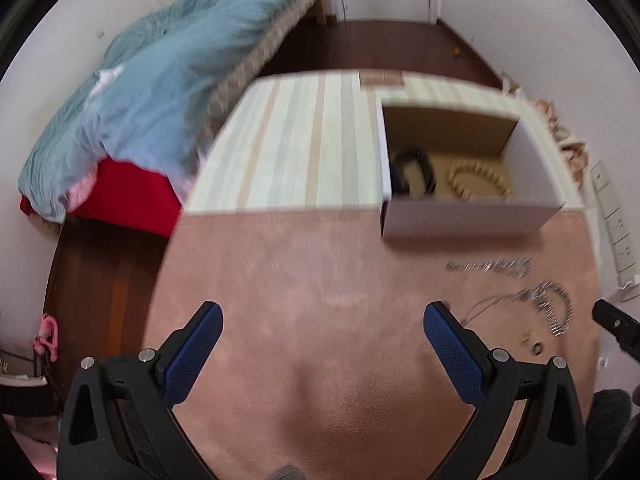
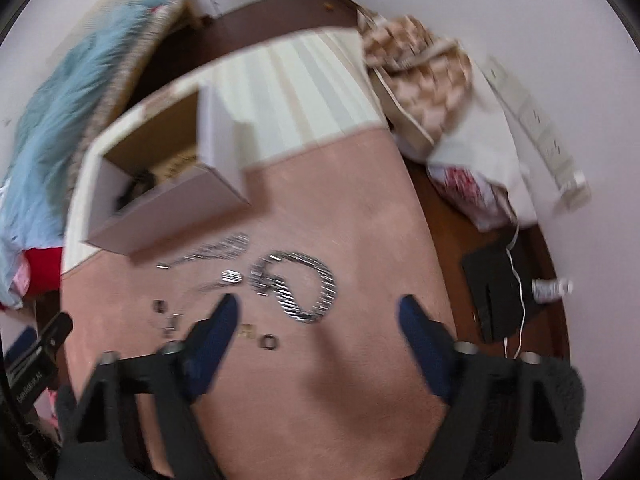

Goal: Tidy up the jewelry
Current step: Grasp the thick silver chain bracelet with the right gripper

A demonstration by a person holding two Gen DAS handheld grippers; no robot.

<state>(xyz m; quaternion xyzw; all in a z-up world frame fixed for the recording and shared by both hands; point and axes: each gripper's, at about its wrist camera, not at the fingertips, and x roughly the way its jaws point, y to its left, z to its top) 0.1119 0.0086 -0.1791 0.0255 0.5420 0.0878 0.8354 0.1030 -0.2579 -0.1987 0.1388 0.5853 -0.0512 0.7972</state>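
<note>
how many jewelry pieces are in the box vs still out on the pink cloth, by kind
In the box:
dark bracelet: 1
gold beaded bracelet: 1
On the pink cloth:
silver chain pieces: 2, blurred
small rings and bits: about 5, too blurred to be sure
Total: about 9

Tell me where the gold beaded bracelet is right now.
In the left wrist view the gold beaded bracelet lies inside the open white box, on its right half, beside a black bracelet. The box stands upper right, where pink cloth meets striped cloth.
</note>
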